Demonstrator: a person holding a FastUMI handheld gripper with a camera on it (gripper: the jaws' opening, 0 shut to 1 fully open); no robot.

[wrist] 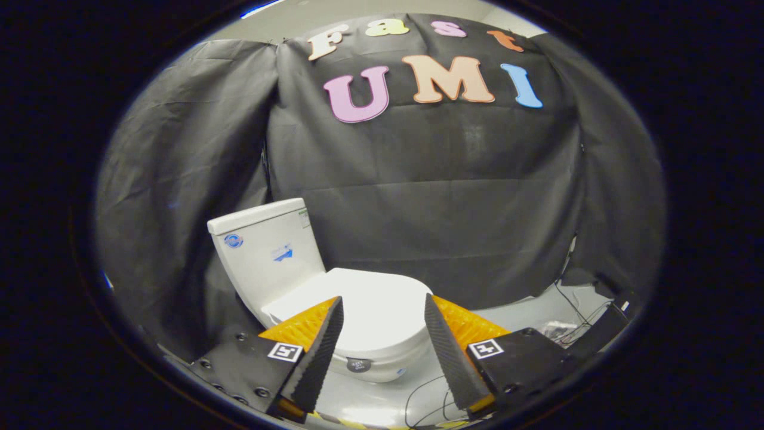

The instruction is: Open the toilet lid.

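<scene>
Gripper view. Claw [384, 304]: released, fingers spread wide, nothing between them, not touching anything. Toilet [334, 298]: white, standing on the floor just beyond the fingers, tank [265, 251] at far left. Toilet lid [373, 304]: closed, lying flat over the bowl, seen through the gap between the fingers. Cables [430, 400]: dark, loose on the pale floor [525, 313], near right.

Staged booth – black cloth walls [418, 197], loose cables [567, 304], one toilet [334, 298].
</scene>
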